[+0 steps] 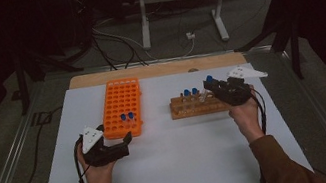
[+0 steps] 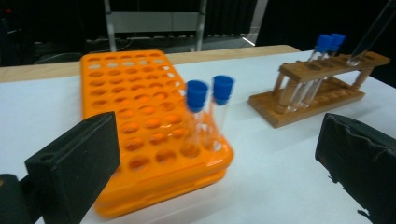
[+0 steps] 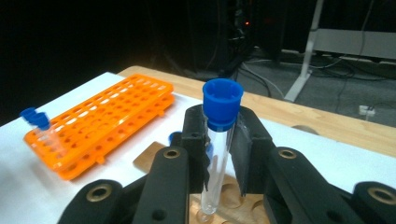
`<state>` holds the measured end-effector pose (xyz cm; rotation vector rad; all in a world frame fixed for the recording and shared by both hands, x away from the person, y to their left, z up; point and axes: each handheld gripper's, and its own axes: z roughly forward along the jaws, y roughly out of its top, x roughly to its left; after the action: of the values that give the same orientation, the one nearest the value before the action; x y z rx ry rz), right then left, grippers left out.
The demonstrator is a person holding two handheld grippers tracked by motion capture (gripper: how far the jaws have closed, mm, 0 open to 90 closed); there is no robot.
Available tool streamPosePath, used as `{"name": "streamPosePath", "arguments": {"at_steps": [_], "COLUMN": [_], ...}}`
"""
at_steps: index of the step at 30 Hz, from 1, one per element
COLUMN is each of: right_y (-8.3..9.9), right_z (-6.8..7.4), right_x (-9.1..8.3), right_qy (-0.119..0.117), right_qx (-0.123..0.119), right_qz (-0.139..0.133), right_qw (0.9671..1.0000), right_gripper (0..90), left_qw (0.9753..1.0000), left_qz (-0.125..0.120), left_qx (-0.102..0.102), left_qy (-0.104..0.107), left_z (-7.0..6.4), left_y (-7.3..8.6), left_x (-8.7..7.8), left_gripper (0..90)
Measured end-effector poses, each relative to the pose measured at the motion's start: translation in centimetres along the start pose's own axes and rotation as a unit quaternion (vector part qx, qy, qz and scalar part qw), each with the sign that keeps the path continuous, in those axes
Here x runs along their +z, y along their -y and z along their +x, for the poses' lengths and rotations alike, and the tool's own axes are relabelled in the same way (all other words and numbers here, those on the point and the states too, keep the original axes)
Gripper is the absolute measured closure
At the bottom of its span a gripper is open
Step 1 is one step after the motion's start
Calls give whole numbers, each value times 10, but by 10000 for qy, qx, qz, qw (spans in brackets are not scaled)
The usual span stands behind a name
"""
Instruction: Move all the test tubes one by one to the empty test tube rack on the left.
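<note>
A flat white worktop (image 1: pixel 172 156) carries everything. On its left half lies an orange plastic many-holed tube rack (image 1: pixel 122 107), long side running away from the person, with two clear blue-capped tubes (image 2: pixel 208 112) standing side by side in holes near its front right corner. To the right, apart from it, stands a brown wooden two-tier tube rack (image 1: pixel 194 106) set crosswise (two more blue-capped tubes (image 1: pixel 190 92) stand upright in its left part).

The left gripper (image 1: pixel 128 141) rests low over the worktop just in front of the orange rack's near edge, its black fingers (image 2: pixel 74 163) spread wide and holding nothing; the left gripper view looks between them at the two tubes.

The right gripper (image 1: pixel 212 88) sits over the right part of the wooden rack. Its fingers (image 3: pixel 247 140) pinch a clear glass test tube with a blue cap (image 3: pixel 218 144), nearly upright, its rounded bottom at one of the holes in the rack's top board; whether it is inside the hole, I cannot tell.
</note>
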<state>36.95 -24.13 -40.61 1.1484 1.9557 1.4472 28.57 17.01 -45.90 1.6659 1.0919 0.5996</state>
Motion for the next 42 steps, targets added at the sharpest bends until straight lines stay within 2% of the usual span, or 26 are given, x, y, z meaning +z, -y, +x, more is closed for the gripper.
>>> {"name": "streamPosePath", "arguments": {"at_steps": [4,11,22,31,38,42], "right_y": [3,7,13,17,18,18], "right_z": [6,19,40,61,74,81], "right_x": [0,1,5,11,12,13], "right_qy": [-111,-280,-606,-892,-1070,-1168], "right_qx": [-8,-61,-11,-117,-227,-265], "right_qz": [51,126,176,309,350,375], "right_qw": [9999,9995,9980,9955,9934,9921], "right_gripper": [763,763,762,761,761,760], "left_qw": [9999,9996,9986,9952,9923,9910], "left_qz": [-45,-155,-62,193,279,244], "left_qx": [74,86,363,656,756,796], "left_qy": [96,209,378,706,936,1048], "left_z": [-10,-25,-47,-71,-89,-96], "left_y": [-5,-10,-13,-19,-21,-22], "left_x": [5,14,32,52,64,68], "left_gripper": [19,19,31,51,87,171]}}
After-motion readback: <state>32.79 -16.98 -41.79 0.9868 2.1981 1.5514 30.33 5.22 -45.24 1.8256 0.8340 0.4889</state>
